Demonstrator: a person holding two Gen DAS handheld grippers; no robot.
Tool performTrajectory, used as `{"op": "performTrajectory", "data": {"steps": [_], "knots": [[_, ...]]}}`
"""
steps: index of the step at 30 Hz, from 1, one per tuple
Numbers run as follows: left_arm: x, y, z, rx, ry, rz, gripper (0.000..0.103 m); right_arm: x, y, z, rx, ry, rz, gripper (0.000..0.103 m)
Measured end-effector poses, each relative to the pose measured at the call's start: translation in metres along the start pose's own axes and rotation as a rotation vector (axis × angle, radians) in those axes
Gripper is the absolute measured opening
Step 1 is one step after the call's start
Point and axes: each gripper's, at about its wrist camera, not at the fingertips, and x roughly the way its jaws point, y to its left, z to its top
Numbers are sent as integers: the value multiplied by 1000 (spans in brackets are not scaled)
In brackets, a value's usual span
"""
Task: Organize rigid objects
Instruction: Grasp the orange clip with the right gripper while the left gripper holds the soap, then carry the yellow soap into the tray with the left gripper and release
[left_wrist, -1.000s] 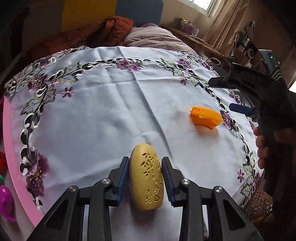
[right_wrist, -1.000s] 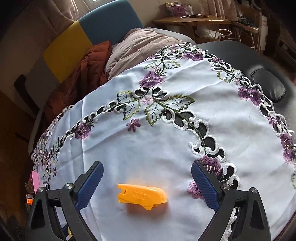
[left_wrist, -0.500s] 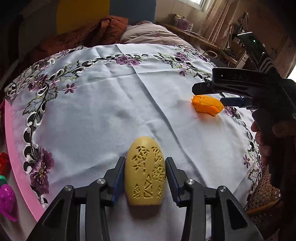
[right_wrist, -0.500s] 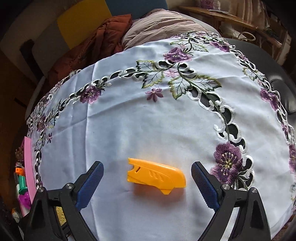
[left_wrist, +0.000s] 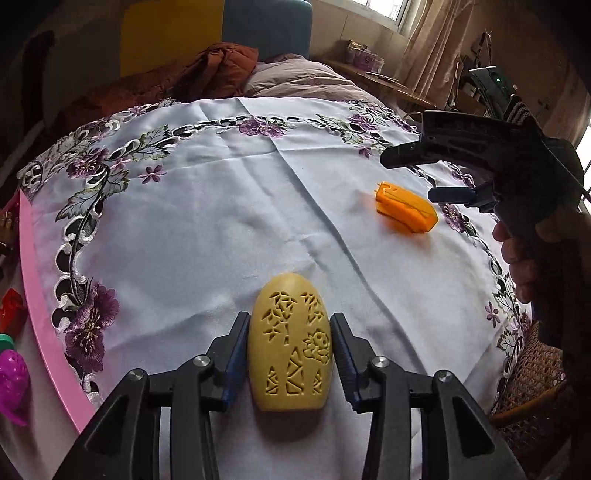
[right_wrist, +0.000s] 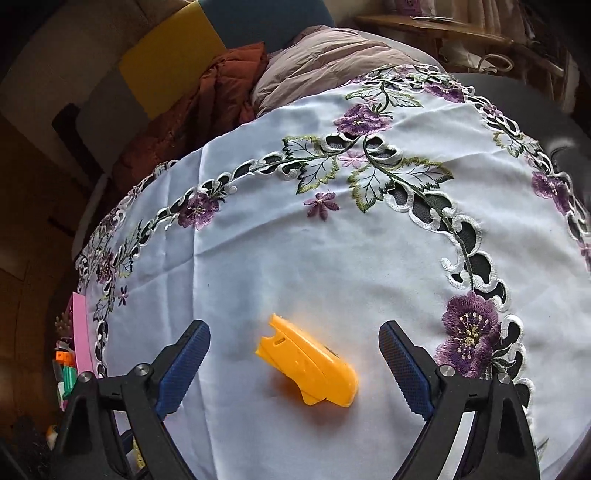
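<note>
Left gripper (left_wrist: 290, 354): jaws part open, astride a yellow carved oval (left_wrist: 290, 347) lying lengthwise between the blue pads on the white cloth (left_wrist: 207, 221). The left pad sits at the oval's flank, possibly touching; a narrow gap shows at the right pad. The oval rests on the cloth, near edge.

Right gripper (right_wrist: 293, 363): jaws wide and closing, an orange piece (right_wrist: 308, 363) lying slantwise between them, clear of both pads, nearer the right one. In the left view this piece (left_wrist: 406, 212) lies far right on the cloth, with the right gripper (left_wrist: 443, 177) above it, held by a hand (left_wrist: 532, 251).
</note>
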Motion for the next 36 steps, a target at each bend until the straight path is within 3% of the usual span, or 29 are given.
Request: {"op": "performTrajectory", "data": {"steps": [4, 5, 6, 7, 8, 10, 16, 24, 26, 29, 36], "knots": [[-2, -1, 3, 7, 19, 15, 46, 4, 12, -3, -95, 2, -58, 93], [-4, 0, 3, 4, 14, 23, 46, 6, 15, -5, -126, 10, -69, 88], [-6, 2, 2, 2, 8, 24, 47, 8, 18, -8, -162, 23, -84, 79], [-8, 4, 1, -5, 5, 27, 50, 13, 23, -12, -207, 47, -105, 47], [-9, 7, -1, -13, 4, 25, 51, 19, 27, -15, -246, 74, -138, 28], [-8, 9, -5, -11, 4, 5, 53, 25, 33, -20, -302, 85, -181, 28], [-7, 5, -6, 31, 11, -15, 65, 27, 28, -19, -296, 94, -170, 29], [2, -5, 1, 135, 42, 78, 65, 28, 34, -22, -342, 88, -197, 29], [4, -5, 1, 162, 47, 87, 63, 29, 36, -23, -358, 85, -203, 29], [1, -4, -1, 156, 20, 101, 44, 29, 41, -25, -395, 77, -222, 28], [-12, 7, -4, 33, -36, 102, 44, 31, 39, -24, -385, 78, -209, 29]]}}
